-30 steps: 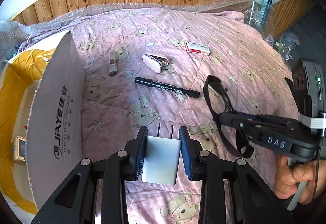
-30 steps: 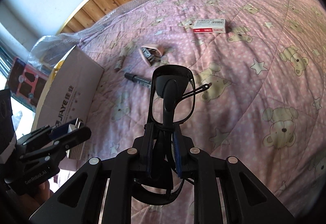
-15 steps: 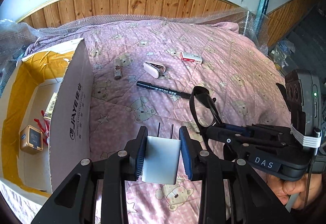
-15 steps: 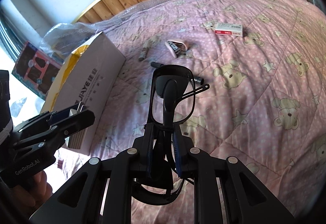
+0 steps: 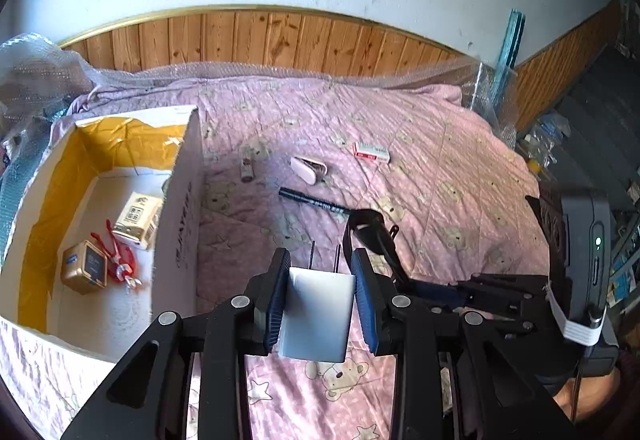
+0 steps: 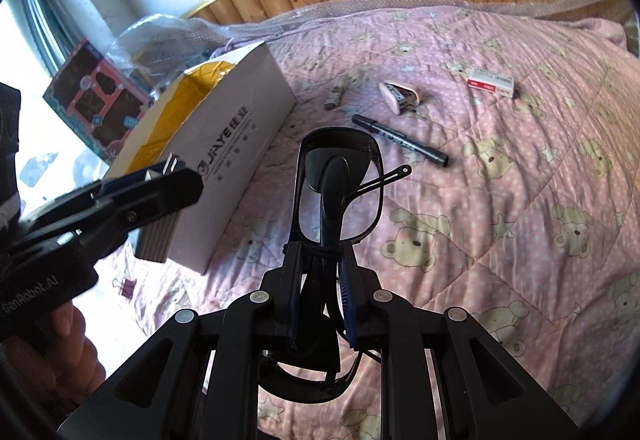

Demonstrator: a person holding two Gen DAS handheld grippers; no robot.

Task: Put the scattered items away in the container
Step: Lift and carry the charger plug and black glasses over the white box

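A white plug adapter (image 5: pixel 316 314) is sitting low in the centre of the left wrist view, pinched between the blue pads of the left gripper (image 5: pixel 320 280), its two prongs pointing up the frame. The cardboard box (image 5: pixel 176 224) is standing open just left of it, holding a small gold box (image 5: pixel 84 267), a red clip (image 5: pixel 116 254) and a printed packet (image 5: pixel 136 220).

In the right wrist view, black glasses (image 6: pixel 338 192) are standing at frame centre, clamped in the nearly closed right gripper (image 6: pixel 322 272).

On the pink quilt (image 6: pixel 520 200) beyond, a black marker (image 6: pixel 400 140), a pink pouch (image 6: pixel 400 96) and a red-and-white eraser box (image 6: pixel 490 84) are lying scattered in the upper right.
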